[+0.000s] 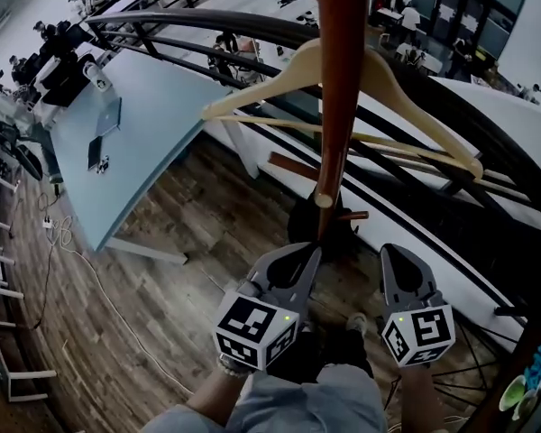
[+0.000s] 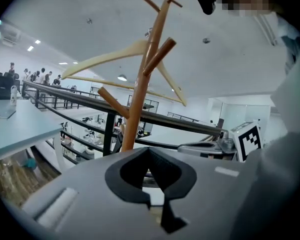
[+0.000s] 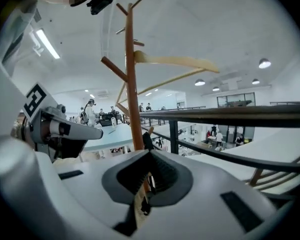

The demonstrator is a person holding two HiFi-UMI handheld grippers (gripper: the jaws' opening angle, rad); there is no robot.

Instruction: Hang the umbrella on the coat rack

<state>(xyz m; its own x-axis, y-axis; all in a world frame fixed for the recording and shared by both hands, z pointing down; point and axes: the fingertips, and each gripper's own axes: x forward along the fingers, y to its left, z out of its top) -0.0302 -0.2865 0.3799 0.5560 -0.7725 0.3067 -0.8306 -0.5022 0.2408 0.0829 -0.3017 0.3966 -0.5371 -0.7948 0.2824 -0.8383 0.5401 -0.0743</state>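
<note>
Completion of the task is suggested by what can be seen, though not with certainty. A dark bundle, judged to be the umbrella (image 1: 311, 228), is seen low against the pole of the coat rack (image 1: 341, 106), close to a short lower peg (image 1: 353, 215); in the right gripper view the same dark shape (image 3: 147, 140) is found beside the pole, just under a pale peg tip. Whether it is truly hooked over the peg or merely leaning at the foot of the pole cannot be told. Higher up, a pale wooden hanger (image 1: 406, 97) is carried on the rack. The left gripper (image 1: 305, 262) and the right gripper (image 1: 402, 260) are held side by side below the pole and above the wooden floor (image 1: 162, 269), near the bundle but apart from it. In each gripper view the fingers are seen clenched tip to tip, with nothing grasped between them. If the bundle is indeed seated on the peg, nothing of the task is judged to be left; otherwise it would have to be grasped and hooked on.
</note>
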